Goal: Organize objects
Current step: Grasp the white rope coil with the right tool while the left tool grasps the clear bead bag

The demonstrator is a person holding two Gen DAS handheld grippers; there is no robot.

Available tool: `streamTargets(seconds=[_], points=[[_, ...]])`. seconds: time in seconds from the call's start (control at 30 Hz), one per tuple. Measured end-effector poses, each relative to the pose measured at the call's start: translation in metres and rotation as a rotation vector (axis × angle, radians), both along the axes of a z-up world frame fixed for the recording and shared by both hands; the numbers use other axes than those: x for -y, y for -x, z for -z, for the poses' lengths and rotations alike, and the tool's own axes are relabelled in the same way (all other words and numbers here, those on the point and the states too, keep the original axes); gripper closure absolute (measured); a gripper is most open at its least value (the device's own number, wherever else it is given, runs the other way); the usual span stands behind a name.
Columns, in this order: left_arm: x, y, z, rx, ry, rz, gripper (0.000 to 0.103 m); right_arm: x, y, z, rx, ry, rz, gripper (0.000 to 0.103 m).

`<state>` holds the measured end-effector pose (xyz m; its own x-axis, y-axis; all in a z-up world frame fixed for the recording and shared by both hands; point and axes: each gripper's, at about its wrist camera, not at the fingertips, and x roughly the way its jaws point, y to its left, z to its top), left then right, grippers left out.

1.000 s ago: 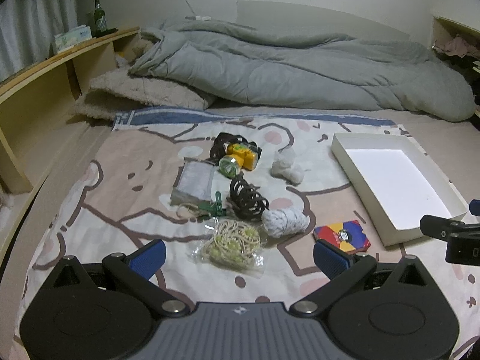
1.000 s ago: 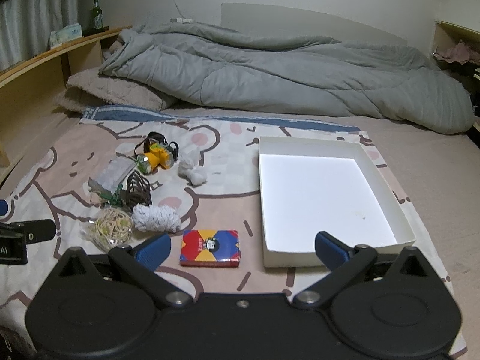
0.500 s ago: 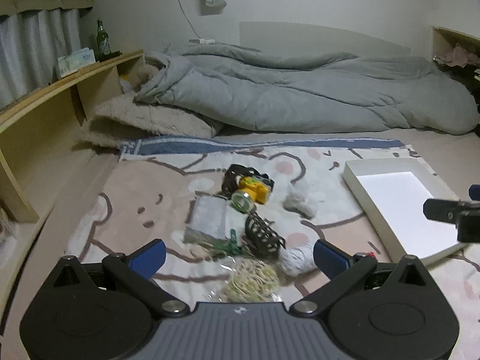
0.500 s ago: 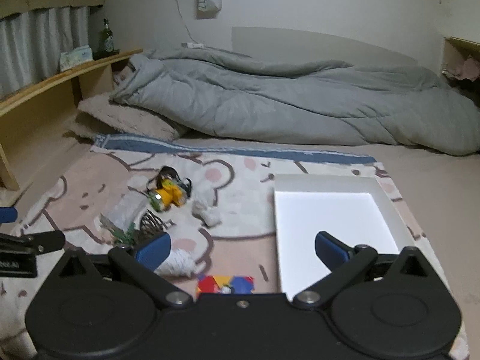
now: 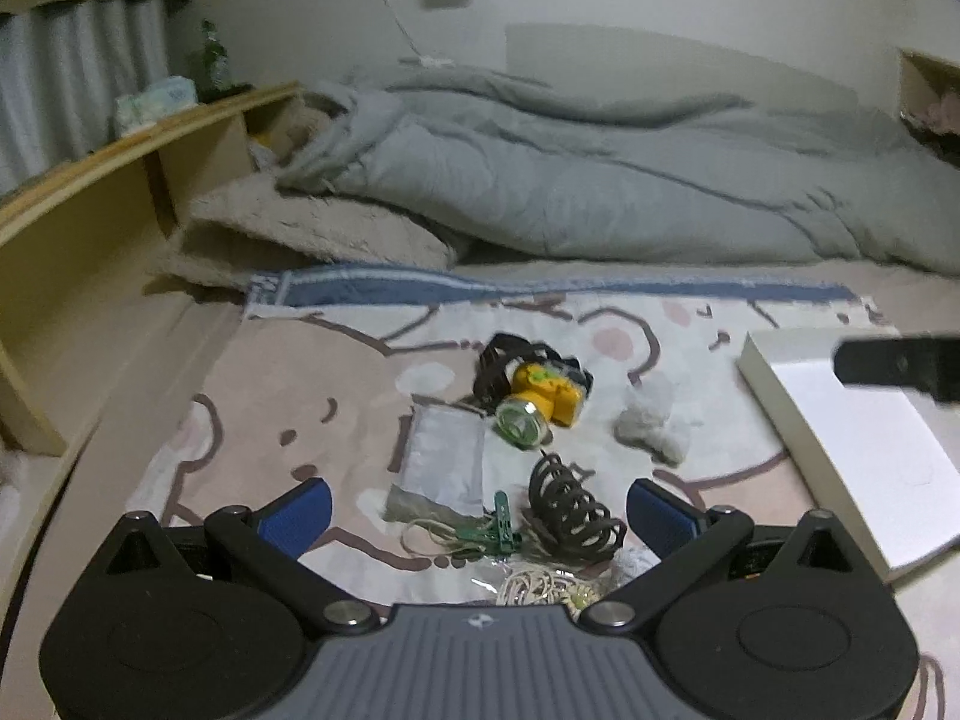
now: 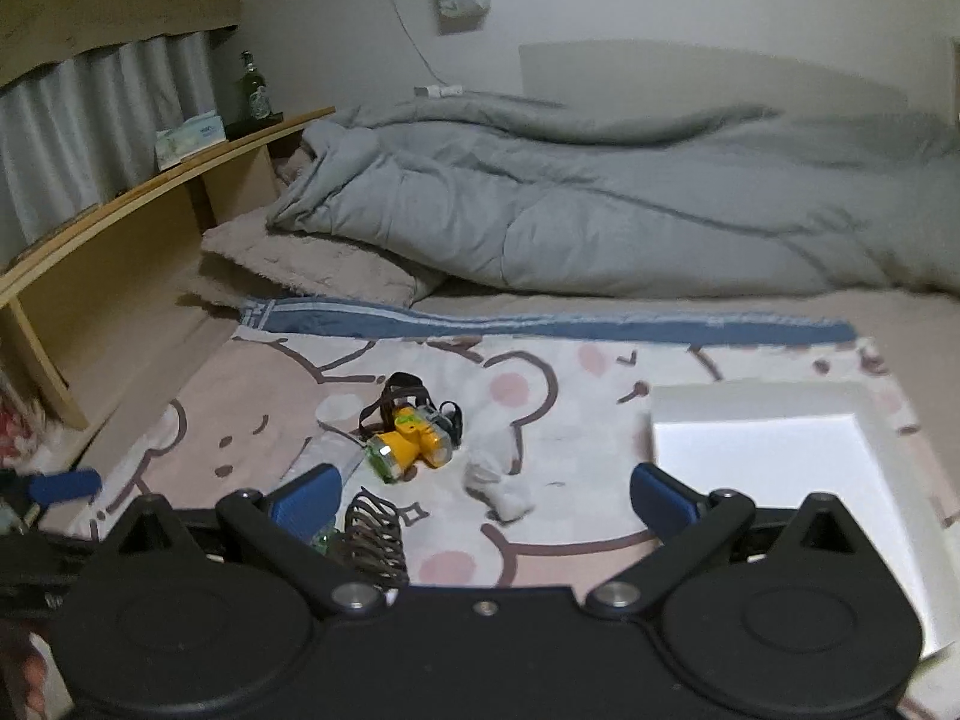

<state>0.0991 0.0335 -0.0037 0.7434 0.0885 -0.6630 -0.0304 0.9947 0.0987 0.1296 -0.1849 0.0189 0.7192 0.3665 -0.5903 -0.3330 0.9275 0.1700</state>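
Small objects lie on a bear-print cloth [image 5: 312,396]: a yellow headlamp [image 5: 543,399], a silver packet [image 5: 441,462], a dark hair claw [image 5: 570,513], a green clip [image 5: 501,531], a bag of rubber bands [image 5: 540,588] and a white sock [image 5: 651,423]. A white tray [image 5: 864,450] sits to the right. My left gripper [image 5: 480,507] is open above the clip and claw. My right gripper [image 6: 483,495] is open above the sock [image 6: 498,477], with the headlamp [image 6: 411,441], the claw [image 6: 372,543] and the tray [image 6: 768,456] in its view.
A grey duvet [image 5: 600,180] and a beige pillow [image 5: 312,234] lie behind the cloth. A wooden shelf [image 5: 120,180] runs along the left, with a tissue box [image 6: 189,138] and a green bottle [image 6: 255,90]. The right gripper's finger [image 5: 894,363] shows over the tray.
Both grippers have moved forward and lower over the cloth; the objects look larger. The playing-card box and the white roll have dropped out of view. Both stay open.
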Motion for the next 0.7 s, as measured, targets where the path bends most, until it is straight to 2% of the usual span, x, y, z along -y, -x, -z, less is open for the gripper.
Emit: streamTargets(seconds=[0.17, 0.43, 0.57, 0.7], points=[[0.003, -0.016, 0.019, -0.045, -0.058, 0.089, 0.000, -0.005, -0.024, 0.031, -0.049, -0.015, 0.020, 0.000], [0.009, -0.032, 0.052, -0.193, -0.119, 0.203, 0.000, -0.012, -0.054, 0.090, -0.271, -0.112, -0.060, 0.000], [0.012, -0.036, 0.064, -0.223, -0.111, 0.255, 0.000, -0.023, -0.063, 0.115, -0.367, -0.140, -0.098, 0.000], [0.011, -0.043, 0.080, -0.294, -0.078, 0.286, 0.000, -0.036, -0.067, 0.135, -0.408, -0.117, -0.138, 0.000]])
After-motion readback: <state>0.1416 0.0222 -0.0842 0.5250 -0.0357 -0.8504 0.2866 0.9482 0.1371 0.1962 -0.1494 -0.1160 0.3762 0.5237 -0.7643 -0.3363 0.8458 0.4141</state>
